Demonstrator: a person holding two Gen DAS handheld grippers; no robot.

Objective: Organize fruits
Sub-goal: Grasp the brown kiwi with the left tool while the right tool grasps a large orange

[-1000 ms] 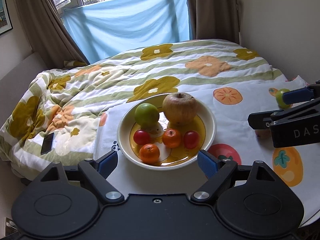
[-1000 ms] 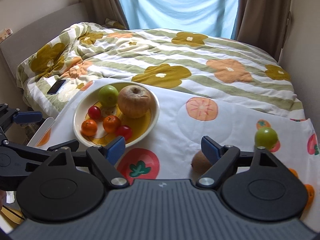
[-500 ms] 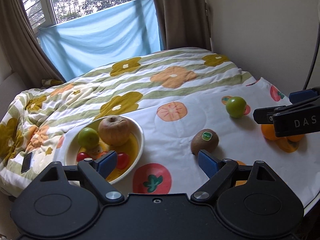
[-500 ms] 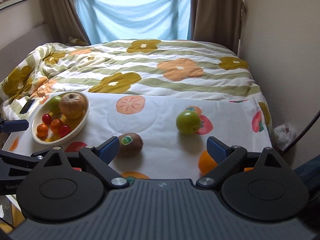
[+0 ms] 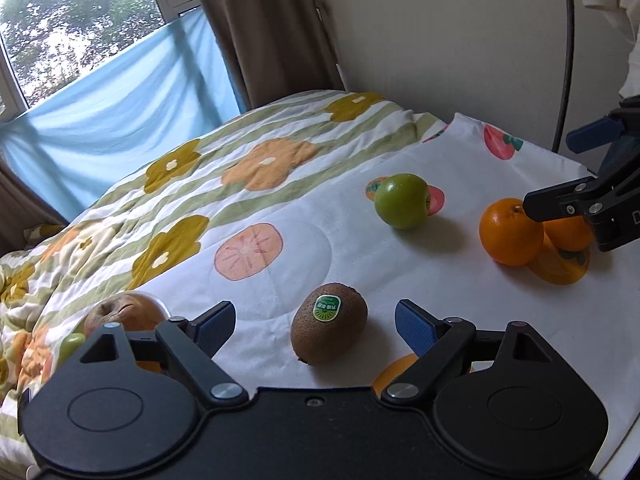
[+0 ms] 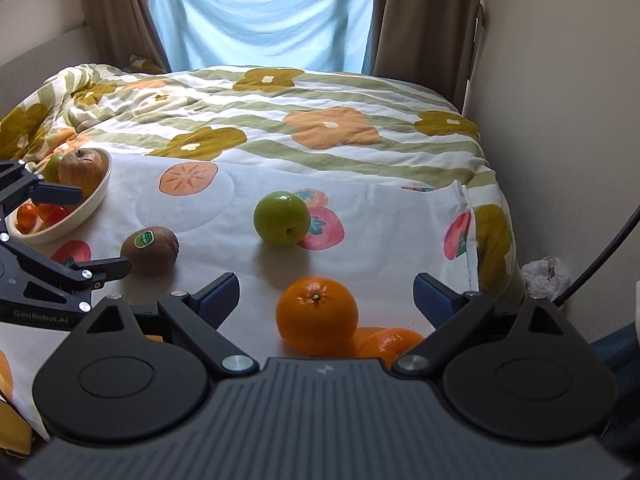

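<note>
Fingers spread wide on both tools, we frame a kiwi (image 5: 329, 323) between our left gripper (image 5: 315, 325) tips and an orange (image 6: 317, 315) between our right gripper (image 6: 326, 296) tips. Neither is touched yet; both look lined up for the bowl (image 6: 86, 206) off left.

Each wrist camera looked forward, low and close over the cloth. The kiwi (image 5: 329, 323) sat between the left jaws, an orange (image 6: 317, 315) between the right; both views shared them.

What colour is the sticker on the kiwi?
Green with a white border, clearest in the left wrist view: kiwi.
</note>
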